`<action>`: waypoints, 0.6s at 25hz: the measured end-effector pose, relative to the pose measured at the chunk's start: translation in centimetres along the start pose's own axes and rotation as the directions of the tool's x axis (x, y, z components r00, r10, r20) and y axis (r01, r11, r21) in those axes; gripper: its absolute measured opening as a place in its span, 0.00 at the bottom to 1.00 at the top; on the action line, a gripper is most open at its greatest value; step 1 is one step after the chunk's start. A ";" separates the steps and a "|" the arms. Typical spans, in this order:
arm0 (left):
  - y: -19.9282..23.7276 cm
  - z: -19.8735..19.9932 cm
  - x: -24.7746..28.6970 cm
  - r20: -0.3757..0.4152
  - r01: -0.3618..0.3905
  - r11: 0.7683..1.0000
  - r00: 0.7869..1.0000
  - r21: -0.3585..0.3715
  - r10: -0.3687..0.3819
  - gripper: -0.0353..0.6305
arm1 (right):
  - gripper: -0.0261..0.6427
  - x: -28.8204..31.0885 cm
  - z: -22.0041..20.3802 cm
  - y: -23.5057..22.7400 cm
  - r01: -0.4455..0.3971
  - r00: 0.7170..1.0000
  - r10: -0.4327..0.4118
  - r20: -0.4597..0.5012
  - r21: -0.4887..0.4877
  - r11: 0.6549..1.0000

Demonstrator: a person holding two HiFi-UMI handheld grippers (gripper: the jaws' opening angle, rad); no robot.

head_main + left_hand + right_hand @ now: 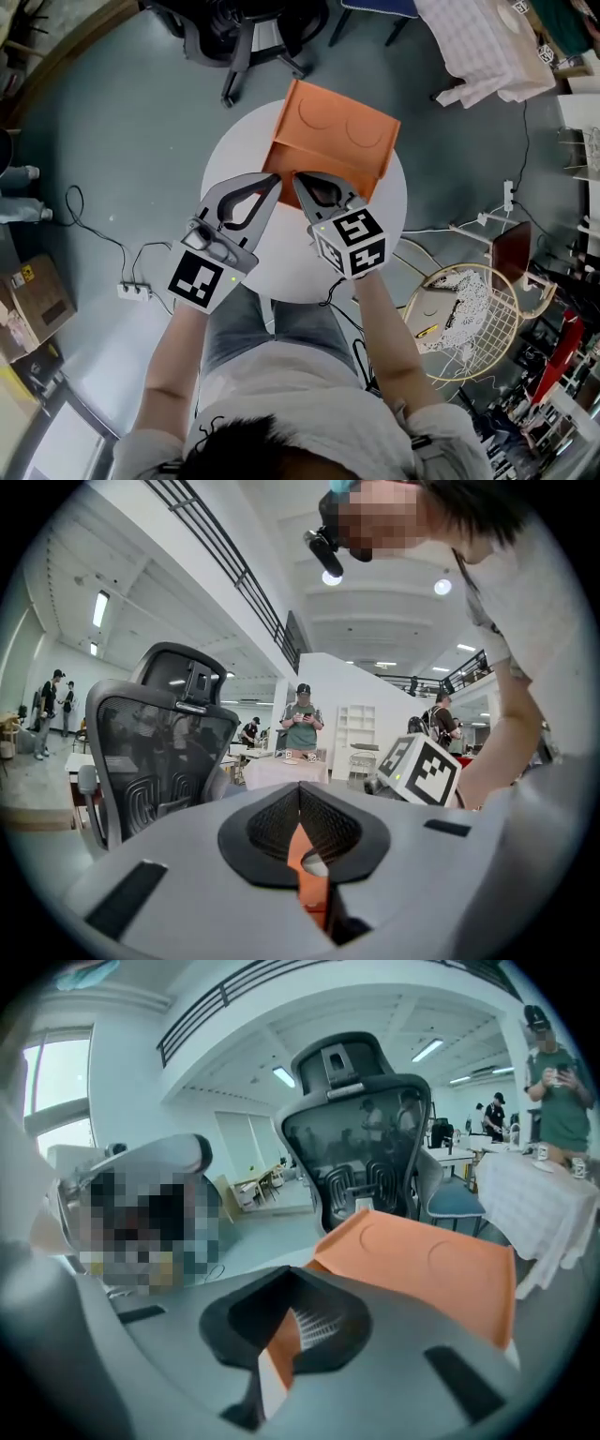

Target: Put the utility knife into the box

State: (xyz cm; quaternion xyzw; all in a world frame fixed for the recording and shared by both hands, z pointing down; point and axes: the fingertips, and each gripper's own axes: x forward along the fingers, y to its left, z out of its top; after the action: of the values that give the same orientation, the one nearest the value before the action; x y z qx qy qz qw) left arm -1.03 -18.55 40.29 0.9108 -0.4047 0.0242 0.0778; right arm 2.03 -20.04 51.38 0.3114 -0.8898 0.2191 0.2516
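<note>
An orange box (337,131) with a flat lid bearing two round embossed marks lies closed on the far side of a round white table (375,234). No utility knife shows in any view. My left gripper (273,178) and right gripper (298,178) hover side by side over the table, their tips close together at the box's near left corner. Both are shut with nothing held. In the left gripper view the left gripper (300,794) shows only a sliver of orange through its gap. In the right gripper view the right gripper (291,1288) points at the box (422,1265).
A black office chair (248,37) stands just beyond the table. A cloth-covered table (487,47) is at the far right. On the floor are a wire basket (469,319) at the right, and a power strip (131,291) and a cardboard box (37,300) at the left.
</note>
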 end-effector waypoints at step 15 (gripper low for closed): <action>-4.6 4.2 -3.1 0.018 0.242 0.964 0.969 0.109 -0.245 0.07 | 0.05 -10.1 6.6 6.6 0.170 0.918 -0.189 0.349 0.084 0.982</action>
State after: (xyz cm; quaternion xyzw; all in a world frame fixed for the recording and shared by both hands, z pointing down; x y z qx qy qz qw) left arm 0.17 -13.94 35.24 0.9568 -0.2890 0.0218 0.0254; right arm 2.41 -14.48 38.79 0.4323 -0.8823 0.1582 0.0976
